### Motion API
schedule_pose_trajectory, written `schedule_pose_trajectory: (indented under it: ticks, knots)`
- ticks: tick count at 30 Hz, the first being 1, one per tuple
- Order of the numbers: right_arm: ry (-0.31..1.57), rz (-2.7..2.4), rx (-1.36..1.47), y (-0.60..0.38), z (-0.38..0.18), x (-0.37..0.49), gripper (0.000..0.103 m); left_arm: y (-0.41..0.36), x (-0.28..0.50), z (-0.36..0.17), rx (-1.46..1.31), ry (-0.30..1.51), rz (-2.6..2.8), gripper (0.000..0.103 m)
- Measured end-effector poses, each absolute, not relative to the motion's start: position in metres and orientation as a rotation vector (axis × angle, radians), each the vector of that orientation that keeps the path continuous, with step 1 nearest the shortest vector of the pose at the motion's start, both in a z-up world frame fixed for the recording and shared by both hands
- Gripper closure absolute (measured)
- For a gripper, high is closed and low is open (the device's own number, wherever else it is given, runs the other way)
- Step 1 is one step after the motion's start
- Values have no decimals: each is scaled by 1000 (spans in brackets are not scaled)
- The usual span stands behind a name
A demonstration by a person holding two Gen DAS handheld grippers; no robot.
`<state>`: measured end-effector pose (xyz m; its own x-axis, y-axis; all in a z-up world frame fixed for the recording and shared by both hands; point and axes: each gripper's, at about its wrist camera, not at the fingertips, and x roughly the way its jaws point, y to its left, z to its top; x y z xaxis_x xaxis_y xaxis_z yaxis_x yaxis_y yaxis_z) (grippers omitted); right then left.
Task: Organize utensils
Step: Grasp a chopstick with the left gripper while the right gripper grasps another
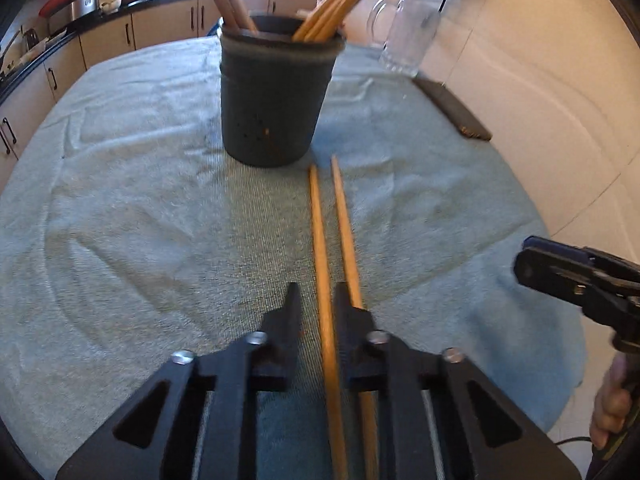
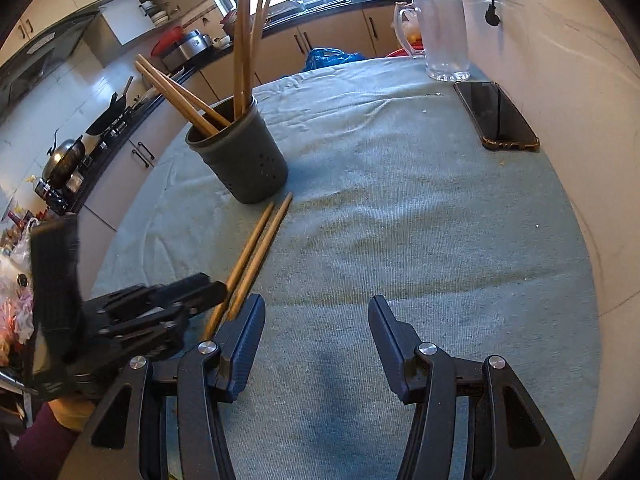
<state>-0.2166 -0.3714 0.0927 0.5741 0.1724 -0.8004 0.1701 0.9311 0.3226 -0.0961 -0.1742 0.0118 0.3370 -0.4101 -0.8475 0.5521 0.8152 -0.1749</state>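
Observation:
A dark grey utensil holder (image 1: pixel 276 96) stands on the towel-covered table and holds several wooden chopsticks (image 1: pixel 340 4); it also shows in the right wrist view (image 2: pixel 240 156). Two loose wooden chopsticks (image 1: pixel 320 232) lie on the towel, tips near the holder's base. My left gripper (image 1: pixel 318 300) is low over them, jaws narrowly apart around one chopstick; the other chopstick (image 1: pixel 346 232) lies under its right finger. My right gripper (image 2: pixel 316 312) is open and empty above bare towel, right of the chopsticks (image 2: pixel 256 252). The left gripper (image 2: pixel 180 296) shows at the chopsticks' near ends.
A glass pitcher (image 2: pixel 444 36) and a black phone (image 2: pixel 496 116) sit at the table's far right by the white wall. The blue-green towel (image 2: pixel 400 200) covers the table. Kitchen counters with pots lie beyond the left and far edges.

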Motion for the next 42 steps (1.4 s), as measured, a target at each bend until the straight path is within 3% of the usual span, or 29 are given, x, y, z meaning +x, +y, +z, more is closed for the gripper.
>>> schedule_pose_trajectory:
  ticks: [3,5,15,20,23,24,27,32,36,42]
  knots:
    - [970,5,389,-371,91,-213,45,-179,-98,11,191,1034,-618,91]
    - [979,11,387,-366,90,-209,45,-182,-97,11,215,1029,-587,96]
    - [1051,73,309,-319,71,-165,46,-107,-87,15,-63,1158,-423,96]
    - [1094,63,234,-289,58,-134,56,-91,-90,12,-125,1172,-429,96]
    - [1107,24,168,-279,54,-126,73,-93,-90,9,-144,1166,-436,96]
    - [1112,16,151,-279,54,-126,87,-93,-90,9,-148,1165,-437,96]
    - [1151,46,125,-282,55,-134,91,-94,-89,8,-150,1175,-442,96]
    - [1208,36,38,-299,56,-158,91,-93,-84,10,-153,1218,-466,96]
    - [1237,1,85,-324,56,-165,77,-102,-70,13,-98,1227,-455,91]
    - [1263,-19,95,-330,57,-131,77,-116,-45,11,-68,1268,-448,89]
